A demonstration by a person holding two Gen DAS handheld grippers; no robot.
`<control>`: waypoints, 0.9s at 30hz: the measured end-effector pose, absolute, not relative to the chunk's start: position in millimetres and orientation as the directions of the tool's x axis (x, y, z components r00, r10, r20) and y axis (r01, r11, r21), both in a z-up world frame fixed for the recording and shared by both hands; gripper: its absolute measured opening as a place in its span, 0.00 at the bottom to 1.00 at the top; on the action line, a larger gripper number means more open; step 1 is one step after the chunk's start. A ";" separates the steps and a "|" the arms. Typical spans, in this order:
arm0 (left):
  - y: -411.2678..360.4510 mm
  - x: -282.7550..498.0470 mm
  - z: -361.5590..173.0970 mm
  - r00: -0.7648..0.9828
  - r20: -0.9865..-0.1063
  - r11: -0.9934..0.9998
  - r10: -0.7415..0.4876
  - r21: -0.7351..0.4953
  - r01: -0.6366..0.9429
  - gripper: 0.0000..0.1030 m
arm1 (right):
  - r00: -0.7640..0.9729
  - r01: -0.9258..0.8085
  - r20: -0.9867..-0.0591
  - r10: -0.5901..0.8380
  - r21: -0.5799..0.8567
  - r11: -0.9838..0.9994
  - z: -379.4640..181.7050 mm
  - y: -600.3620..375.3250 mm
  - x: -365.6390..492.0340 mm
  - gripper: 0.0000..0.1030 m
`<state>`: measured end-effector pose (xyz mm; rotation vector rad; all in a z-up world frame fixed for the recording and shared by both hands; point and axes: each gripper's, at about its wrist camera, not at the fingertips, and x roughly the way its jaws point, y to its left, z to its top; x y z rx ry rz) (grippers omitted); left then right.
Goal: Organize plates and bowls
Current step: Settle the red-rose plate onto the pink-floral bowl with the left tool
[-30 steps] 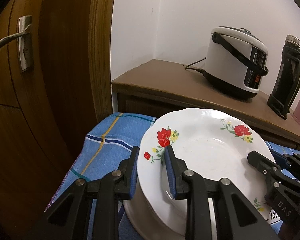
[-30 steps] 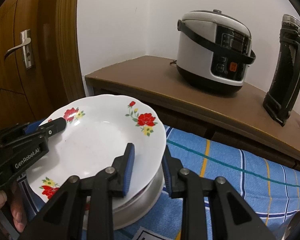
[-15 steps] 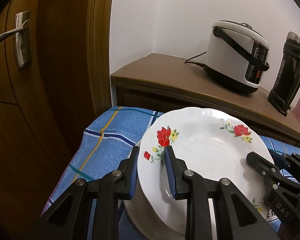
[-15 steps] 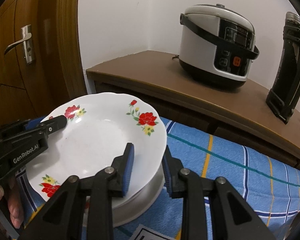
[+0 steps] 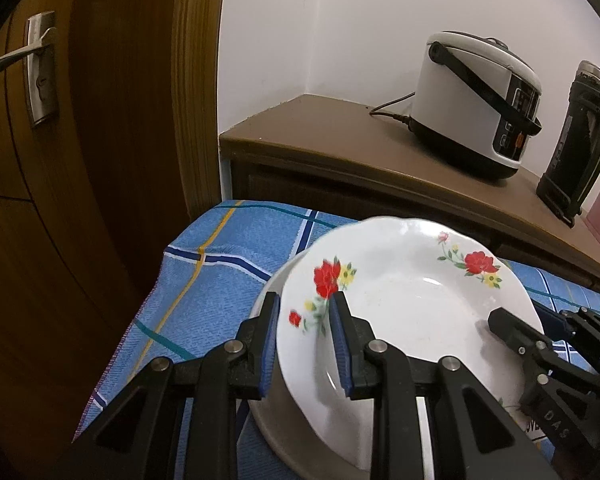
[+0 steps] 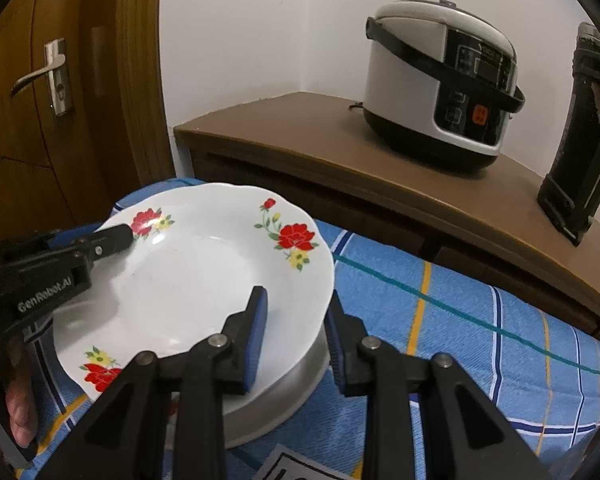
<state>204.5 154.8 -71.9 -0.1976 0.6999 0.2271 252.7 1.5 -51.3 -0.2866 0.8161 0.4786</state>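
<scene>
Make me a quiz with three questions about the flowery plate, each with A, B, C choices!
1. Where is the rice cooker?
A. on the brown counter
B. on the blue cloth
C. on the floor

2. What colour are the big flowers on the plate?
A. purple
B. red
C. orange

3. How is the plate held?
A. by nobody
B. by one gripper
C. by both, the left gripper and right gripper, at opposite rims

Answers:
1 A, it stands on the counter by the wall.
2 B, red blooms with small yellow ones.
3 C, each pair of fingers straddles the rim.
</scene>
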 end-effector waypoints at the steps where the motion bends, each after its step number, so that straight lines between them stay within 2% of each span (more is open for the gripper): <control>1: 154.3 204.6 -72.0 0.742 -0.656 0.957 0.140 -0.101 -0.270 0.27 | 0.585 -0.510 -0.753 0.302 -0.051 0.859 -51.9 0.0 253.8 0.28; 27: 154.2 204.7 -72.0 0.738 -0.660 0.959 0.139 -0.096 -0.266 0.27 | 0.588 -0.512 -0.752 0.297 -0.062 0.857 -54.4 2.0 251.4 0.28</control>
